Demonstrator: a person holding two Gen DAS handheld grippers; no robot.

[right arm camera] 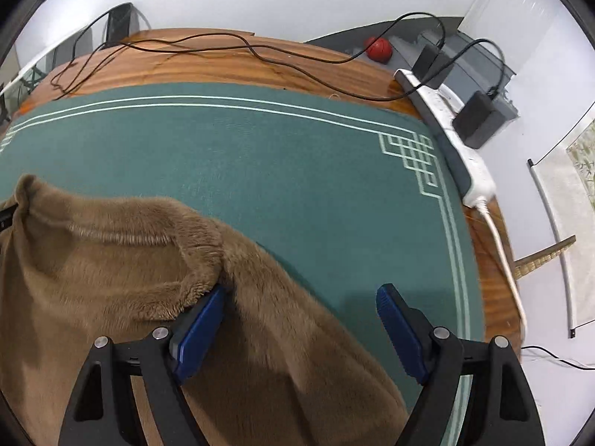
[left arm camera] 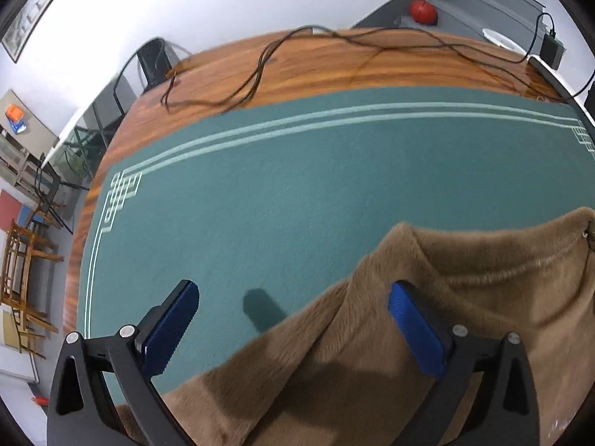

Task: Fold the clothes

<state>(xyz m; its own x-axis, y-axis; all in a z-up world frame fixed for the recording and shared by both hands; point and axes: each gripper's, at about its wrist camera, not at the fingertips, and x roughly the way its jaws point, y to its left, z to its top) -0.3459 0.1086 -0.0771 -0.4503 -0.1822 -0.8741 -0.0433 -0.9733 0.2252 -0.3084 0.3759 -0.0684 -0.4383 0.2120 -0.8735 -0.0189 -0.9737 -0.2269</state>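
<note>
Where the left wrist view looks forward, the left gripper (left arm camera: 293,310) stands with its jaws spread wide and nothing between them, hovering over the shoulder edge of a brown fleece garment (left arm camera: 427,327) that lies on the green mat (left arm camera: 282,186); one blue pad sits above bare mat just beside the garment's edge, the other above the fleece near the collar. Beyond the mat's far border a black cable (left arm camera: 260,70) loops over the wooden table (left arm camera: 334,63), well apart from the garment. In the right wrist view, the right gripper (right arm camera: 299,310) is likewise spread, gripping nothing; its inner blue pad touches or tucks under the fleece of the garment (right arm camera: 122,260) at the collar, though which cannot be told, and its outer pad hangs over bare mat (right arm camera: 297,163). A white power strip (right arm camera: 468,156) with black adapters lies along the table edge past the mat's corner pattern. The likely risk is an uneven grab: thick, slippery pile could let one pad pinch a single layer or only fuzz, so the shoulder slides free on lifting and the fold skews. No container appears in either view, so nothing holds the garment but the mat
</note>
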